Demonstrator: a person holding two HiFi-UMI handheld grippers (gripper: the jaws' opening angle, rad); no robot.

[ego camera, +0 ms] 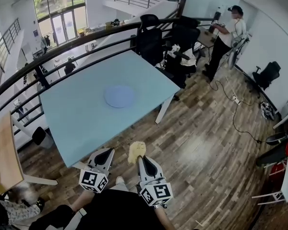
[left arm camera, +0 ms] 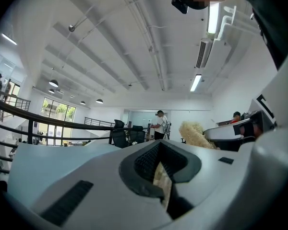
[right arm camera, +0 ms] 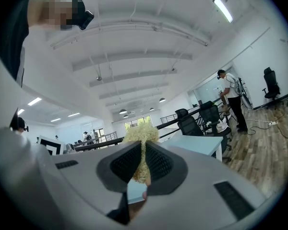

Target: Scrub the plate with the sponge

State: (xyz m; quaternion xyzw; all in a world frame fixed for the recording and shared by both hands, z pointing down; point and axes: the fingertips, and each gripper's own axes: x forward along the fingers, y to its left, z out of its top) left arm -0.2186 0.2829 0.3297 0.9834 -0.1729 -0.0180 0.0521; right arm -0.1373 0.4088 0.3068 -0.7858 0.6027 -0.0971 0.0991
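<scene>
No words, numbers or brand names can be read in any of the views. The only marks are black and white square patterns. In the head view, one is on the left cube (ego camera: 94, 180) of the left gripper (ego camera: 106, 152) at 7 o'clock. Another is on the right cube (ego camera: 155, 193) of the right gripper (ego camera: 140, 159) at 6 o'clock. They are shapes, not letters.
</scene>
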